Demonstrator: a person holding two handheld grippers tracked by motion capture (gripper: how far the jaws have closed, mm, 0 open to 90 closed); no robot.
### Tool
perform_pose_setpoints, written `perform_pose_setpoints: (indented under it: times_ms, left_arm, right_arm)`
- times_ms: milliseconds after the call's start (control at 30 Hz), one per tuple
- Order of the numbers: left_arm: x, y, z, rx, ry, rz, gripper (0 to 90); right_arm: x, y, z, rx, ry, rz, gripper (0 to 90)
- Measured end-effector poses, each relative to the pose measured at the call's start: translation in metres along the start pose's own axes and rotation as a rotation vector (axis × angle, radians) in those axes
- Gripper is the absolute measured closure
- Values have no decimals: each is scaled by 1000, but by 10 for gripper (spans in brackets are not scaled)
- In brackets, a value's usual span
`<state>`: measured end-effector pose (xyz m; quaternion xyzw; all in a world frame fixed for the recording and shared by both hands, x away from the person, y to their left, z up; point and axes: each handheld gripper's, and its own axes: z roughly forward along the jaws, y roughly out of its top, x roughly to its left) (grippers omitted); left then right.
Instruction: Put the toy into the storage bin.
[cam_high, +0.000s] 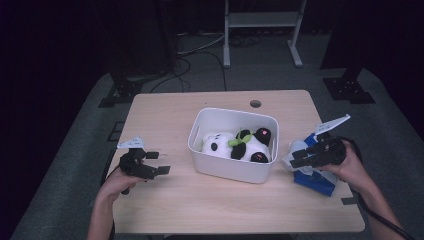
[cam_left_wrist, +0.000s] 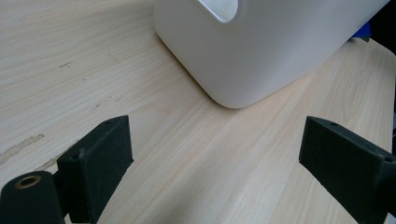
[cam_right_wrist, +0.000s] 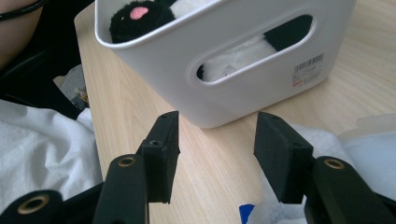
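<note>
Left hand-held gripper hovers low over the worktop, jaws spread wide and empty, aimed at the near-left corner of the bin; near it, but apart. Right hand-held gripper sits just off the bin's right end, jaws parted and holding nothing, lined up roughly with the handle slot. Under and beside this gripper lies a blue-and-white object; what it is cannot be told. The white bin stands mid-worktop with a panda plush lying inside, a black paw with a pink pad near the right rim. Risks, judged from this: if the bin is to be lifted by both ends, the left side shows smooth rounded wall, so a pinch there could slip or shove the bin sideways into the right gripper. The right jaws could catch plush showing through the slot rather than plastic alone, giving a soft, unsure hold. An uneven lift would tilt the bin and could spill the panda. The blue-and-white object crowds the right hand and may get dragged or knocked.
</note>
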<state>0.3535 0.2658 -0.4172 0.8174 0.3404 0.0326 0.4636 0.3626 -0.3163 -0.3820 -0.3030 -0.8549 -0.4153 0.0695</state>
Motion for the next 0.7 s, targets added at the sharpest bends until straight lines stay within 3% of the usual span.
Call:
perform_pose_setpoints:
  times_ms: [700]
  left_arm:
    - [-1, 1, 3, 9, -3, 8, 84]
  right_arm:
    - [3, -24, 8, -20, 11, 27, 481]
